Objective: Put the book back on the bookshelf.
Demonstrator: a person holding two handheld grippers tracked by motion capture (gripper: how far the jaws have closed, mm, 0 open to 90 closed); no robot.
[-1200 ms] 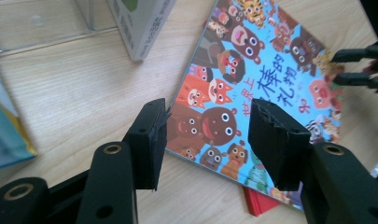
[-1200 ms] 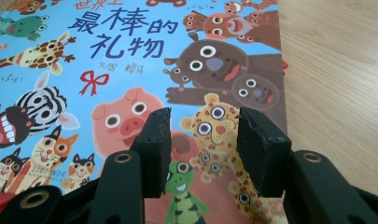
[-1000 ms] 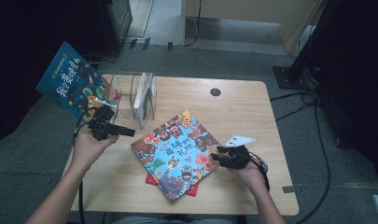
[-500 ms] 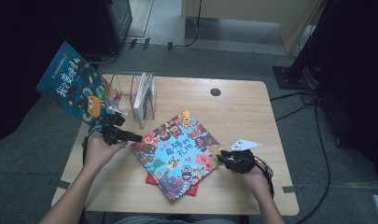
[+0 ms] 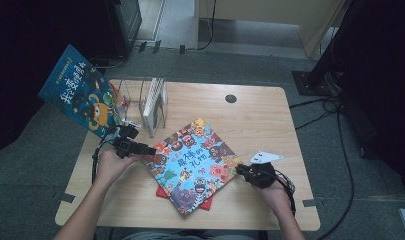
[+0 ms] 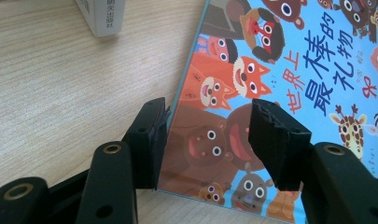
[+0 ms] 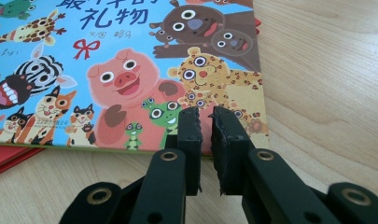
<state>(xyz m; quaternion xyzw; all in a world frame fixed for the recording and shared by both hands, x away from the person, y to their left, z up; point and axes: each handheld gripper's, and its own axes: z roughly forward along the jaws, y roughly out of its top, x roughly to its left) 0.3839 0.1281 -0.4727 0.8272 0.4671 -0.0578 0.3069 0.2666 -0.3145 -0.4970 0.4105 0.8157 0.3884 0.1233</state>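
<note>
I see the flat blue picture book with cartoon animals [image 5: 192, 167] lying on the wooden table [image 5: 270, 120], my left gripper [image 6: 210, 135] open over its edge, and my right gripper [image 7: 206, 122], whose jaws have just been closing, nearly shut at its opposite edge, holding nothing.

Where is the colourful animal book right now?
In the high view the animal book lies mid-table on a red book, between both grippers.

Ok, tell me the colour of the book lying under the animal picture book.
Red: the lower book peeks out beneath the animal picture book, clearest in the high view.
</note>
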